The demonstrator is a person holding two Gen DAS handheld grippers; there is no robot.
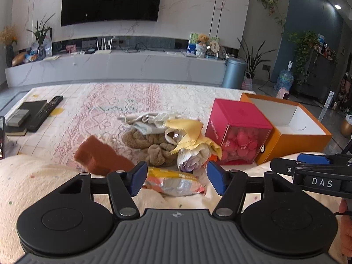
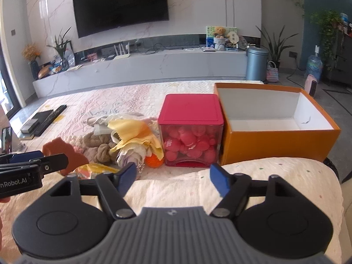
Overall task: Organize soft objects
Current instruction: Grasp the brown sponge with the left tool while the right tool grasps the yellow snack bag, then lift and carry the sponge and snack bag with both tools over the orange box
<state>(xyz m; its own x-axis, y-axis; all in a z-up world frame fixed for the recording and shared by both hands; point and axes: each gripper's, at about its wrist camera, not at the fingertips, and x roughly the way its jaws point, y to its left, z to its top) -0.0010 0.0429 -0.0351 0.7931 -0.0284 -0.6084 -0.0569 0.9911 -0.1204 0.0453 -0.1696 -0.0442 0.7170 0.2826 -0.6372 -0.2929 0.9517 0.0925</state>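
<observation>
A pile of soft things lies on the patterned cloth: a yellow cloth (image 1: 187,132), brown plush pieces (image 1: 151,147), a grey-white cloth (image 1: 145,120), a rust-brown sponge (image 1: 96,154) and a shiny snack packet (image 1: 173,181). The pile also shows in the right wrist view (image 2: 123,136), with an orange knitted ball (image 2: 154,161). An open orange box (image 2: 275,132) stands to the right, seen too in the left wrist view (image 1: 290,129). My left gripper (image 1: 177,177) is open and empty just above the packet. My right gripper (image 2: 173,179) is open and empty over a cream cushion.
A red-lidded clear box of pink balls (image 2: 191,132) stands between the pile and the orange box. A remote control (image 1: 45,113) and dark books (image 1: 24,114) lie at the far left. A cream cushion (image 2: 264,182) fills the near side. A TV cabinet (image 1: 132,66) runs behind.
</observation>
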